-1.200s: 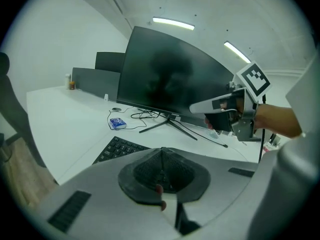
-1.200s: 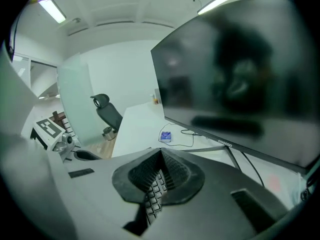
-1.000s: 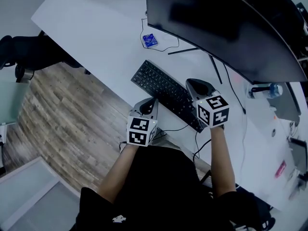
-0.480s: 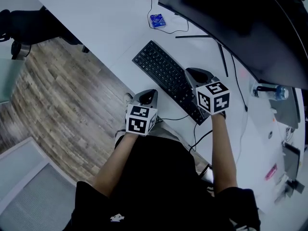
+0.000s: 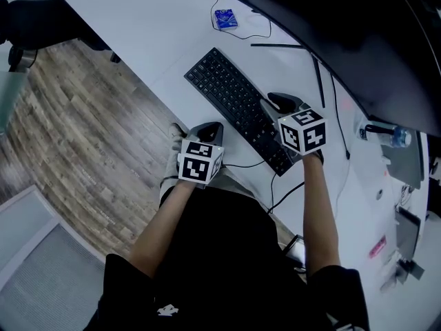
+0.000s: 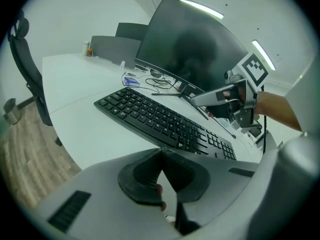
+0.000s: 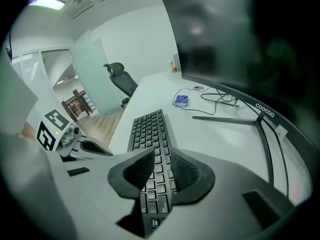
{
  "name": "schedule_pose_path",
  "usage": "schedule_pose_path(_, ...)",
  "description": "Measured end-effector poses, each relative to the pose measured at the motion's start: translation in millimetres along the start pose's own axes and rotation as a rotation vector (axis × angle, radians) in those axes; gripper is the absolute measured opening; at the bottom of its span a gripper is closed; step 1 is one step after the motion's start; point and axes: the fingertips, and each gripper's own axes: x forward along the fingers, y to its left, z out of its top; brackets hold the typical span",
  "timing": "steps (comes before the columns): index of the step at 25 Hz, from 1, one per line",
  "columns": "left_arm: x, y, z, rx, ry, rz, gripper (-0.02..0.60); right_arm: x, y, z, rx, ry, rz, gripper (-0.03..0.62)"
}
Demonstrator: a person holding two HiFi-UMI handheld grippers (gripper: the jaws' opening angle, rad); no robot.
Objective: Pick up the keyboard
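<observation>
L hand-held gripper (image 6: 161, 154): jaws together, nothing betw. them. It hangs at the front edge of the surface (image 5: 138, 19), near the keyboard (image 5: 238, 109) but apart from it. R hand-held gripper (image 7: 161, 166): jaws apart, have just been opening. The keyboard's R end shows in the gap; pads not pressing on it.

Keyboard: black, w/ numpad, flat & diagonal on the white surface, in front of a dark curved monitor (image 5: 344, 33). Key legends too small to read. Brand mark (image 7: 265, 110) on the monitor's lower bezel reads "coocaa". Small blue pack (image 5: 224, 19) beyond the keyboard's L end, print too blurred to read. Clear bottle (image 5: 386, 133) far R.

Room: wood-look floor (image 5: 76, 136), black office chair (image 7: 119, 79), white walls, ceiling light (image 7: 47, 3).
</observation>
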Motion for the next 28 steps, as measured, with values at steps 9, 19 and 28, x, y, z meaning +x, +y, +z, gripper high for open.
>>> schedule_pose_path(9, 12.2, -5.3, -3.8, -0.035, -0.001, -0.014, -0.002, 20.9, -5.8, -22.2, 0.000, 0.097, 0.071, 0.172)
schedule_pose_path(19, 22.5, -6.1, -3.0, -0.051, 0.018, -0.044, -0.002, 39.5, -15.2, -47.9, 0.048, 0.201, 0.137, 0.207)
schedule_pose_path(28, 27.7, -8.5, -3.0, -0.031, 0.045, -0.030, -0.002, 43.9, -14.1, -52.6, 0.091, 0.235, 0.218, 0.210)
